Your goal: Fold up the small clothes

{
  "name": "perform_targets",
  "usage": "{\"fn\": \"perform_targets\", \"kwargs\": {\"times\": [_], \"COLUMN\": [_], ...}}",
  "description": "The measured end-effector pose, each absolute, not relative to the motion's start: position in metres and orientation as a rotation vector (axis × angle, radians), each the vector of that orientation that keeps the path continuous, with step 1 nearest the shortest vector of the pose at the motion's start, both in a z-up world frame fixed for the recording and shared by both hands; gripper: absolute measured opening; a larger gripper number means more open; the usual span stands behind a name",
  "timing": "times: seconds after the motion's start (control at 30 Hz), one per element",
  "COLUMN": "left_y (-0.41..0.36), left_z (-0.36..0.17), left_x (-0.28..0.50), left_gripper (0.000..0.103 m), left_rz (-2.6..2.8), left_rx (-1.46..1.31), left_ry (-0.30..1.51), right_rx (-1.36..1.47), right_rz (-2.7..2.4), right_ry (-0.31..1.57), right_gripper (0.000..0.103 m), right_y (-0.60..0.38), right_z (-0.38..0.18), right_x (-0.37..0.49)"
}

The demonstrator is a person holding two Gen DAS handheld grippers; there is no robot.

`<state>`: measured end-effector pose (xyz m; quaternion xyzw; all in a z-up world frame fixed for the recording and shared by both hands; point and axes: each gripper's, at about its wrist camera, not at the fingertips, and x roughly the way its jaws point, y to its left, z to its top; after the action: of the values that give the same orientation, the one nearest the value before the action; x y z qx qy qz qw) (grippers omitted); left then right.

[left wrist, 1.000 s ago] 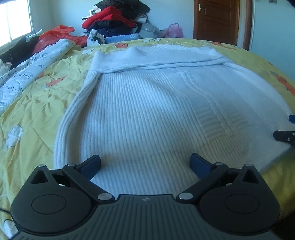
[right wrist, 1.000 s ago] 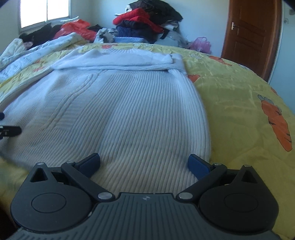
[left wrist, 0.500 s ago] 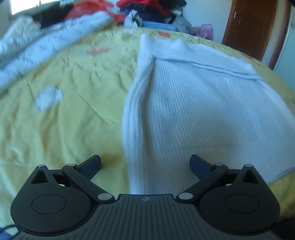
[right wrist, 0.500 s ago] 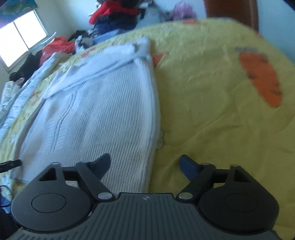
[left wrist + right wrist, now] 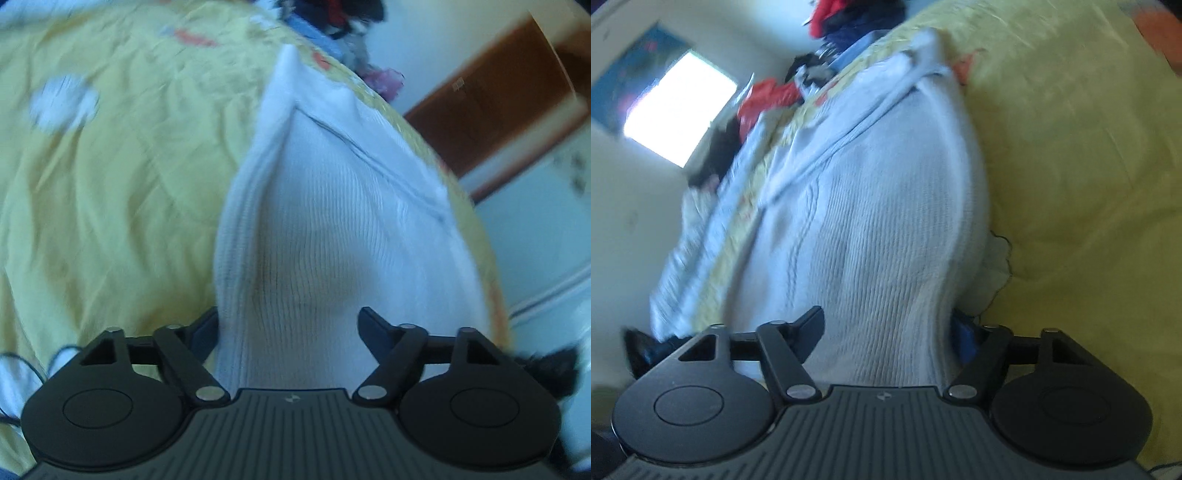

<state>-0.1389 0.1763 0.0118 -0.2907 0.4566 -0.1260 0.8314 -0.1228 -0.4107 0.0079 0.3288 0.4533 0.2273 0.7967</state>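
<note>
A white ribbed sweater (image 5: pixel 332 221) lies flat on a yellow bedspread (image 5: pixel 110 184), with its sleeves folded across the far end. My left gripper (image 5: pixel 290 326) straddles the sweater's near left edge. Its left finger is tucked beside the edge and its right finger rests on the knit; the jaws are closing, with a wide gap still between them. In the right wrist view the sweater (image 5: pixel 879 229) fills the middle. My right gripper (image 5: pixel 888 332) straddles the near right edge, with the blue right pad (image 5: pixel 964 341) half hidden under the hem. Its jaws are closing too, and the pads are not pressing together.
A pile of red and dark clothes (image 5: pixel 768 99) lies beyond the bed's far side, below a bright window (image 5: pixel 679 107). A brown door (image 5: pixel 498 96) stands at the back right. A white printed quilt (image 5: pixel 701 236) lies along the bed's left. Bare bedspread (image 5: pixel 1071 166) stretches right of the sweater.
Both grippers slid outward from over the sweater's near hem to its left and right side edges and rolled. Both pairs of jaws have narrowed around the fabric.
</note>
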Motion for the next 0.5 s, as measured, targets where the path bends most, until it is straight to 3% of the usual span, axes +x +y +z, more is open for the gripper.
{"fn": "perform_targets", "kwargs": {"times": [0.03, 0.1, 0.2, 0.3, 0.33, 0.37, 0.4, 0.5], "left_y": [0.181, 0.183, 0.168, 0.162, 0.162, 0.164, 0.166, 0.169], "left_z": [0.009, 0.006, 0.010, 0.015, 0.015, 0.015, 0.016, 0.018], "left_x": [-0.137, -0.133, -0.129, -0.125, -0.124, -0.124, -0.125, -0.126], "left_gripper": [0.070, 0.051, 0.029, 0.022, 0.018, 0.013, 0.012, 0.011], "left_rz": [-0.274, -0.275, -0.260, -0.250, -0.246, -0.239, -0.242, -0.248], "left_rx": [-0.670, -0.689, -0.561, -0.469, -0.457, -0.445, -0.443, -0.431], "left_ry": [0.979, 0.995, 1.008, 1.030, 1.038, 1.047, 1.052, 1.063], "right_rx": [0.737, 0.789, 0.792, 0.793, 0.795, 0.793, 0.787, 0.817], "right_rz": [0.492, 0.503, 0.512, 0.528, 0.526, 0.523, 0.509, 0.512], "right_ry": [0.971, 0.966, 0.963, 0.964, 0.969, 0.979, 1.003, 0.990], "right_gripper": [0.066, 0.065, 0.065, 0.062, 0.054, 0.030, 0.013, 0.014], "right_y": [-0.414, -0.418, -0.414, -0.412, -0.414, -0.416, -0.417, -0.421], "right_z": [0.005, -0.001, -0.005, -0.007, -0.009, -0.011, -0.015, -0.021], "right_x": [-0.122, -0.121, -0.117, -0.111, -0.110, -0.110, -0.109, -0.113]}}
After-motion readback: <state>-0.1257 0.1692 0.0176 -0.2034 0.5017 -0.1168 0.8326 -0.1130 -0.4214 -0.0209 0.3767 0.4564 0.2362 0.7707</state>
